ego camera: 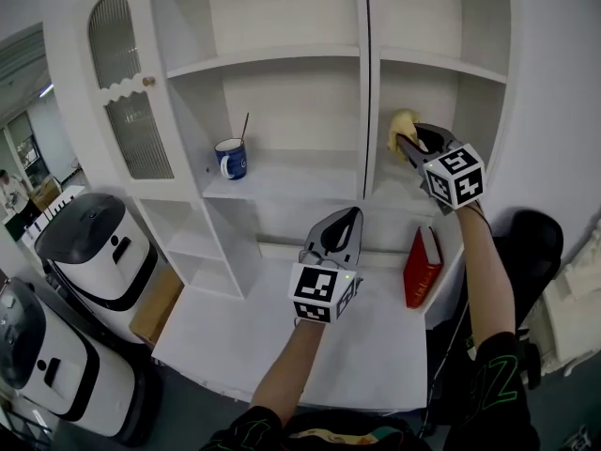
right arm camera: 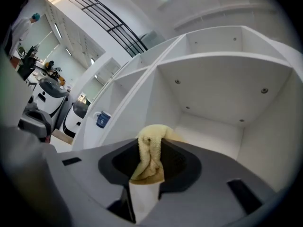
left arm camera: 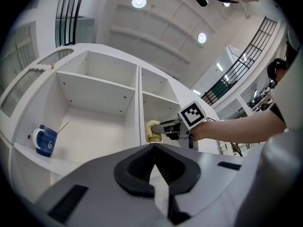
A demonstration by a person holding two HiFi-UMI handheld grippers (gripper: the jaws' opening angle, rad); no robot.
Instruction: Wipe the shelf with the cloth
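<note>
A yellow cloth (ego camera: 403, 128) hangs bunched in my right gripper (ego camera: 407, 143), which is shut on it inside the right compartment of the white shelf unit, just above the shelf board (ego camera: 399, 192). In the right gripper view the cloth (right arm camera: 150, 156) drapes between the jaws, with the white shelf board (right arm camera: 213, 134) ahead. My left gripper (ego camera: 351, 214) is shut and empty, low over the white counter in front of the centre divider. The left gripper view shows its closed tips (left arm camera: 155, 146) with the cloth (left arm camera: 152, 131) beyond them.
A blue mug (ego camera: 231, 158) with a stick in it stands on the left middle shelf. A red book (ego camera: 422, 267) leans at the counter's right end. Two white machines (ego camera: 90, 244) and a cardboard box (ego camera: 156, 304) sit on the floor at left.
</note>
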